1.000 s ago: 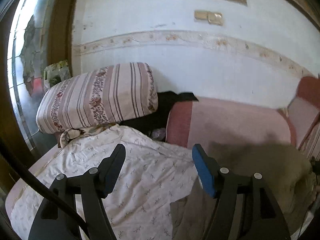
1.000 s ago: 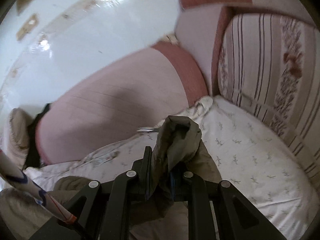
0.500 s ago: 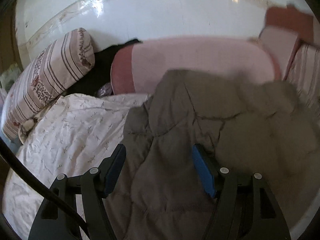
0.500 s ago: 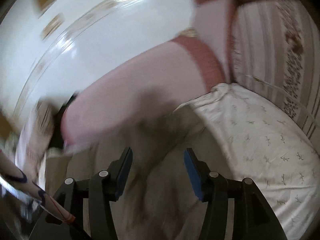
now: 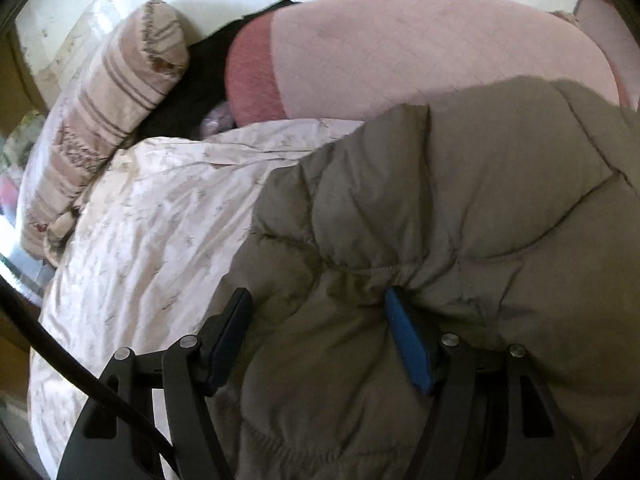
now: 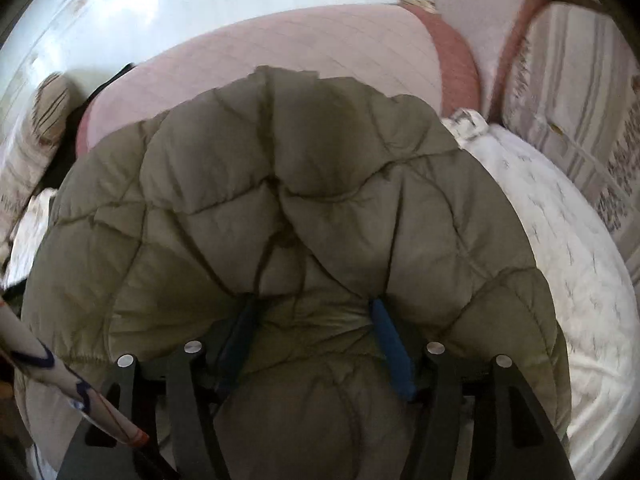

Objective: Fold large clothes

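An olive-grey quilted puffer jacket [image 5: 460,216] lies spread on the white patterned bedsheet [image 5: 152,220]. It also fills the middle of the right wrist view [image 6: 280,184]. My left gripper [image 5: 318,308] is open, its fingers pressed down on the jacket near its left edge, with padded fabric bulging between them. My right gripper [image 6: 312,312] is open too, low on the jacket, with a fold of fabric between its blue-padded fingers [image 6: 390,336].
A pink bolster cushion [image 5: 400,52] lies along the white wall behind the jacket. A striped pillow [image 5: 112,92] and a black garment [image 5: 196,84] sit at the left. A striped cushion [image 6: 572,92] stands at the right. A patterned sleeve [image 6: 52,392] shows at lower left.
The right gripper let go of the jacket fabric and opened. Both grippers came down onto the jacket, which now lies spread on the bed.
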